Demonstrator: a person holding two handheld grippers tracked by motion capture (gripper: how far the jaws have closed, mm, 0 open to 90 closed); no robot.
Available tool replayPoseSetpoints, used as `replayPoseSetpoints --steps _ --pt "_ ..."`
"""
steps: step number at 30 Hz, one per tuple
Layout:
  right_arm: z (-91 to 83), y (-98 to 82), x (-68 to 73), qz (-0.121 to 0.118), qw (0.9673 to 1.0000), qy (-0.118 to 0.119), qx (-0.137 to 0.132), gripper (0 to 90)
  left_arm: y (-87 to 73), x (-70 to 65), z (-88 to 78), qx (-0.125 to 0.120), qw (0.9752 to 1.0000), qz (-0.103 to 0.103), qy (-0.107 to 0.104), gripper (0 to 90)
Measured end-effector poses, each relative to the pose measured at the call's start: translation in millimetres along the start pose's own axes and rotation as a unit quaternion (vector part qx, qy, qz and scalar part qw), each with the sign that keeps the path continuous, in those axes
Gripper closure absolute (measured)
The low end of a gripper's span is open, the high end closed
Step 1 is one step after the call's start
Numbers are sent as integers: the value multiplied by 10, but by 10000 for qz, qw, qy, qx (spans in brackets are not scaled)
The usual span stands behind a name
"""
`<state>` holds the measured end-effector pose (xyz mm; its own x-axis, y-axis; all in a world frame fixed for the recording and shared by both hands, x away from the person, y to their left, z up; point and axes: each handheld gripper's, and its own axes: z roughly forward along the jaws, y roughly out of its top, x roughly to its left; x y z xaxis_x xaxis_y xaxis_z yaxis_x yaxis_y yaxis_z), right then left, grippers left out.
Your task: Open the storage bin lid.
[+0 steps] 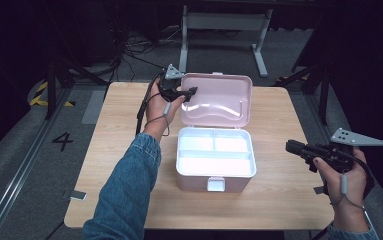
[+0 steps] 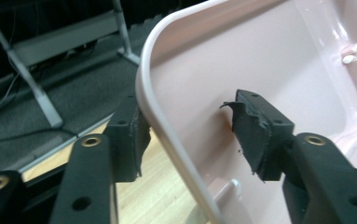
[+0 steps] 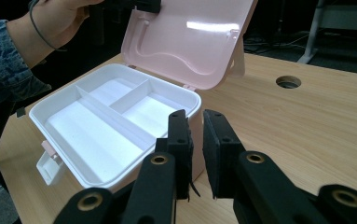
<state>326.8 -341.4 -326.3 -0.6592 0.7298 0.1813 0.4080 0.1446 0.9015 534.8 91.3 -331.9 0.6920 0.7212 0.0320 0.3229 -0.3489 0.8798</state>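
- Right tool [image 1: 293, 148]: parked above the bench [image 1: 289, 200], at the right, well apart from the box [image 1: 215, 159]. Pads almost together with a thin gap, nothing between them. In the right gripper view it [image 3: 195, 140] points at the box's near corner.
- Box sits mid-bench, pink shell, white tray [image 3: 101, 121] inside: one long compartment in front, two smaller ones behind. All look empty. Front latch [image 1: 215, 184] hangs loose.
- Lid [image 1: 218, 97] is up, hinged at the far side, leaning slightly back.
- Left tool [image 1: 186, 93] is at the lid's upper left corner. In the left gripper view the rim [image 2: 167, 135] passes between the pads: outer pad [image 2: 132, 140] looks to touch the rim, inner pad [image 2: 255, 135] stands apart from the lid's inner face. So jaws apart, straddling, not clamped.
- My read: the lid is being handled, either just released or about to be swung.
- Risks from here:
  - Unclamped lid can drop forward and slam if the outer pad nudges it past balance.
  - Pulling the tool out sideways could snag the rim and drag or tip the light, empty box.
  - Clamping at one corner and swinging would twist the thin lid and load the hinges.
  - Right tool isn't bracing the box, so any pull at the lid slides it on the bench.
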Motion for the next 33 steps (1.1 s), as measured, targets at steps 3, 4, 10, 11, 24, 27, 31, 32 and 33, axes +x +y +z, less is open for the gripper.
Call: replayPoseSetpoints --steps 3,4,10,11,24,27,31,32,33 --pt "-4 -3 -8 -5 10000 -19 14 818 -32 40 30 146 9999 -63 28 523" --pt "-5 -4 -10 18 10000 -13 10 818 -42 52 45 155 9999 -57 49 532" --pt "7 -9 -13 16 10000 6 13 815 -73 92 96 268 9994 -210 37 560" --pt "7 -10 -12 22 10000 15 22 814 -85 105 107 255 9994 -248 8 564" --pt "30 -27 -34 53 10000 30 53 809 -215 127 262 769 9965 -110 292 634" --pt "31 -30 -38 47 10000 31 50 808 -249 140 295 868 9958 -102 278 617" --pt "28 -36 -45 49 10000 11 74 808 -291 152 331 909 9954 -62 282 607" --pt "28 -37 -45 57 10000 13 73 808 -305 152 336 972 9948 -22 289 609" --pt "29 -37 -45 55 10000 13 79 807 -305 152 336 972 9948 -22 289 659"
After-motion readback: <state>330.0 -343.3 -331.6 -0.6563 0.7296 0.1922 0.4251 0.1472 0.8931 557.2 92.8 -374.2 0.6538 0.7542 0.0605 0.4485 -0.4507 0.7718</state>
